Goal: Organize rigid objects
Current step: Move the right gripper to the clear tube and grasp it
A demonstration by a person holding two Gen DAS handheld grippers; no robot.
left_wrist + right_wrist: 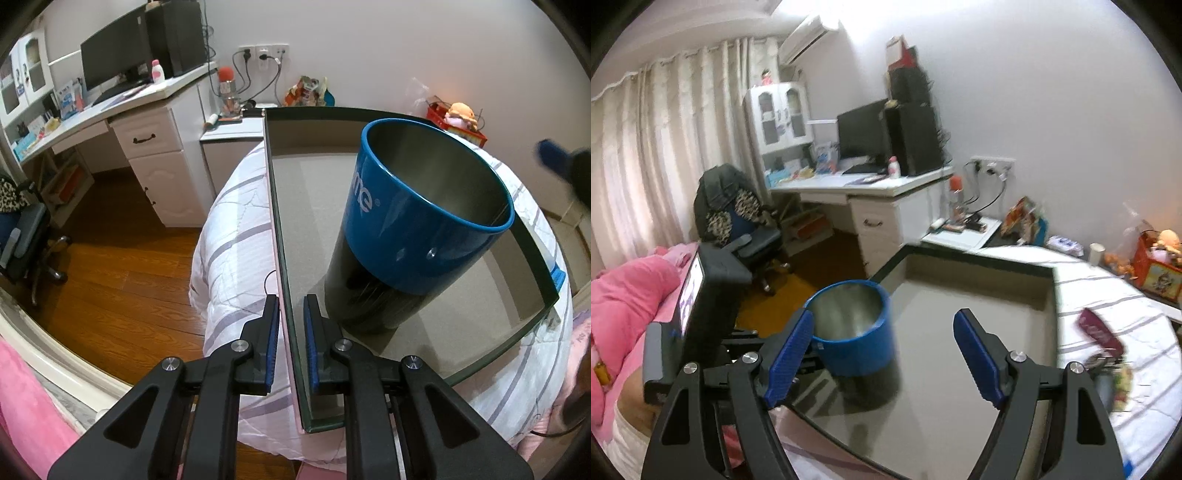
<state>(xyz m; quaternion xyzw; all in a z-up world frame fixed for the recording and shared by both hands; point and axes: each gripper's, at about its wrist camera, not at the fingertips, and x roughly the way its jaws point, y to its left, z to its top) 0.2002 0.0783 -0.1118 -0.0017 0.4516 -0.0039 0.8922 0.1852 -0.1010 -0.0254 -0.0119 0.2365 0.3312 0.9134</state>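
The left gripper (290,343) is seen clamped on the near wall of a shallow dark-rimmed box (443,114), one pad on each side of the wall. The right gripper (884,356) is held spread wide over the box, with nothing between its pads. A blue-and-black cup (417,229) is stood upright inside the box, near the clamped wall. The box is laid on a bed with a striped white quilt (236,221). A wooden floor (122,266), a white table (147,107) with a monitor (114,59), and an office chair (746,229) are seen beyond.
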